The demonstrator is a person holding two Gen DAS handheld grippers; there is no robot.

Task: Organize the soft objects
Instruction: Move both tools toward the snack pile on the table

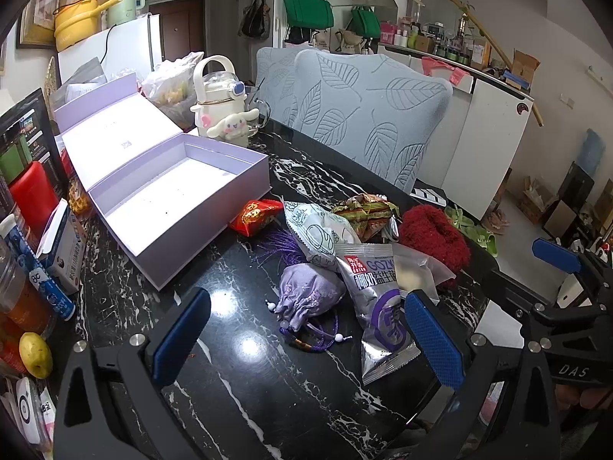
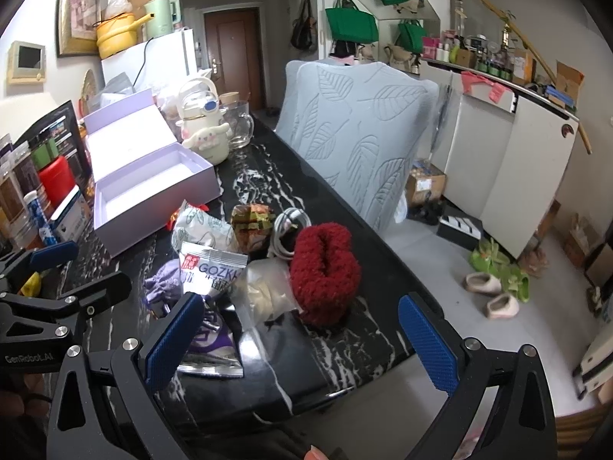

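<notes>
A pile of soft items lies on the black marble table (image 1: 245, 383): a purple drawstring pouch (image 1: 306, 295), a silver snack packet (image 1: 377, 306), a pale printed packet (image 1: 318, 230), a red packet (image 1: 254, 216), a green-gold wrapper (image 1: 364, 211) and a red fuzzy sock (image 1: 433, 241). An open lilac box (image 1: 168, 199) stands left of the pile. My left gripper (image 1: 306, 337) is open, just before the pouch. My right gripper (image 2: 302, 341) is open, near the red sock (image 2: 325, 272) and a clear bag (image 2: 264, 291).
A Cinnamoroll bottle (image 1: 222, 111) and a glass mug (image 2: 237, 126) stand behind the box. Jars, boxes and a lemon (image 1: 36, 354) crowd the table's left edge. Leaf-patterned chair backs (image 1: 367, 115) stand along the far side. Slippers (image 2: 494, 295) lie on the floor to the right.
</notes>
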